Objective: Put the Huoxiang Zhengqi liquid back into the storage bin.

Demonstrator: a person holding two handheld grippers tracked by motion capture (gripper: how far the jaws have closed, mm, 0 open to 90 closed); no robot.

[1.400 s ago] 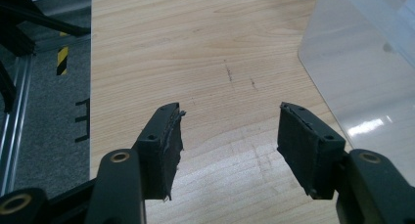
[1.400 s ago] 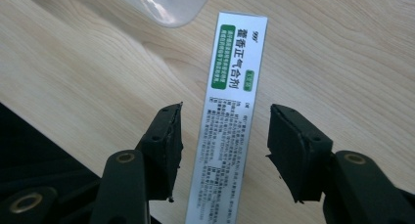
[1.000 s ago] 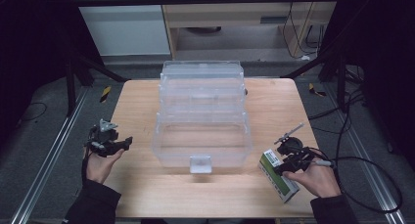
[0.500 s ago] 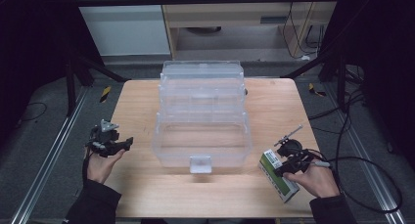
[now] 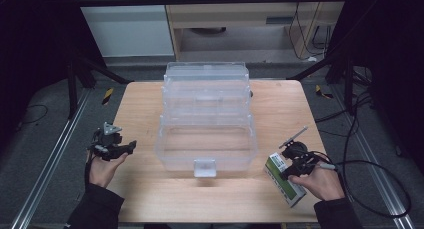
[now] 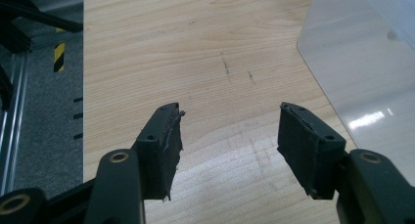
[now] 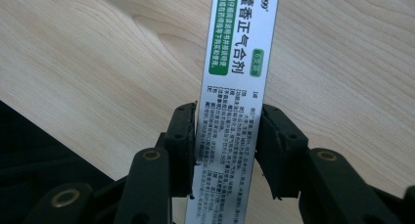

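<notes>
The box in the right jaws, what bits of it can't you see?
- Box, right gripper view: its far end is cut off by the top edge, its near end by the bottom edge.
- Its sides where the right gripper closes: hidden behind the jaws.
- High view: the print on the box is too small to read, and the hand covers part.

The clear plastic tiered storage box stands at the centre of the light wooden table. The white-and-green cardboard medicine carton lies on the table right of the box, near the front edge. The left gripper sits left of the box; the right gripper is over the carton.
</notes>
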